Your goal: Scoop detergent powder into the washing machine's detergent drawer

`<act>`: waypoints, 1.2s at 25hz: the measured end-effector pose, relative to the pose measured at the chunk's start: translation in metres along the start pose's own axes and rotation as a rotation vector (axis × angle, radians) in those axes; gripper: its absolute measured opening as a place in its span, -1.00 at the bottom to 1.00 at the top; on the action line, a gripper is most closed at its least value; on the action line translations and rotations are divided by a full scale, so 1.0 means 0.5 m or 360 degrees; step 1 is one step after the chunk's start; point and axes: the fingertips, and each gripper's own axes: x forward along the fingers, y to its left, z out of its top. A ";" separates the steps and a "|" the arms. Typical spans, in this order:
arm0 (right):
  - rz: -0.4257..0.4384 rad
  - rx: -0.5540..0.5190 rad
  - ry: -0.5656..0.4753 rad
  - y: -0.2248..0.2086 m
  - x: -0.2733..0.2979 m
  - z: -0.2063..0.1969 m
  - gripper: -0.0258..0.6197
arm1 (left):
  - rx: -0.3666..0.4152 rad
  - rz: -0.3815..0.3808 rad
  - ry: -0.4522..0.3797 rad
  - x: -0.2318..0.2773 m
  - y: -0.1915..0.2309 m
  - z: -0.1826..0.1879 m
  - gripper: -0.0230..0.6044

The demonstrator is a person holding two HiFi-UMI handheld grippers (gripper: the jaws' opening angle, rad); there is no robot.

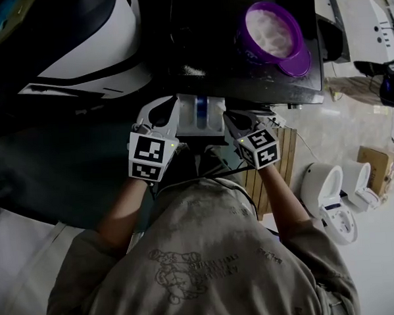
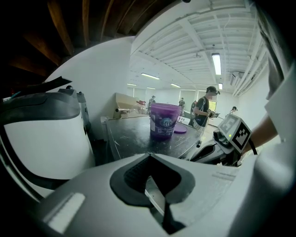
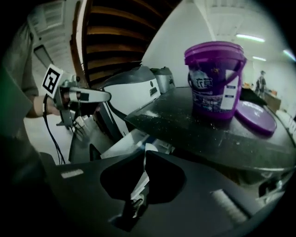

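- Closest to the head camera, a person's grey-beige printed shirt (image 1: 202, 252) is filling the lower frame, with both forearms reaching forward.
- White plastic detergent drawer (image 1: 200, 117) with a blue inner compartment is standing pulled out of the machine front, between the two grippers. Its long axis is running from the machine toward the person, and its open side is facing up.
- Left gripper (image 2: 149, 155) is sitting just left of the drawer; its jaws are resting together at the tips, holding nothing.
- Right gripper (image 3: 143, 152) is sitting just right of the drawer, its jaws likewise pressed together and empty.
- Round purple plastic bucket (image 1: 245, 42) is standing upright and uncovered on the black speckled machine top (image 1: 218, 60), showing white powder (image 1: 271, 30).
- Flat purple lid (image 1: 297, 64) is lying just beside the bucket.
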 end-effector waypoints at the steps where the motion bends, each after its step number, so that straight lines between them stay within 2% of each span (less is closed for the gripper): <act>1: -0.0016 -0.0074 0.0020 0.005 0.002 0.000 -0.81 | -0.0002 -0.0001 0.0002 -0.001 -0.001 -0.002 -0.93; 10: -0.0112 -0.0344 0.0111 0.026 0.007 0.011 -0.81 | -0.0026 0.0008 -0.0006 -0.009 -0.007 -0.013 -0.93; 14: -0.0199 -0.0459 0.0165 0.028 0.007 0.013 -0.81 | -0.0050 0.0009 -0.0005 -0.016 -0.007 -0.021 -0.93; 30: -0.0435 -0.0617 0.0249 0.043 -0.014 0.041 -0.81 | -0.0072 0.0044 -0.0079 -0.067 0.003 -0.024 -0.93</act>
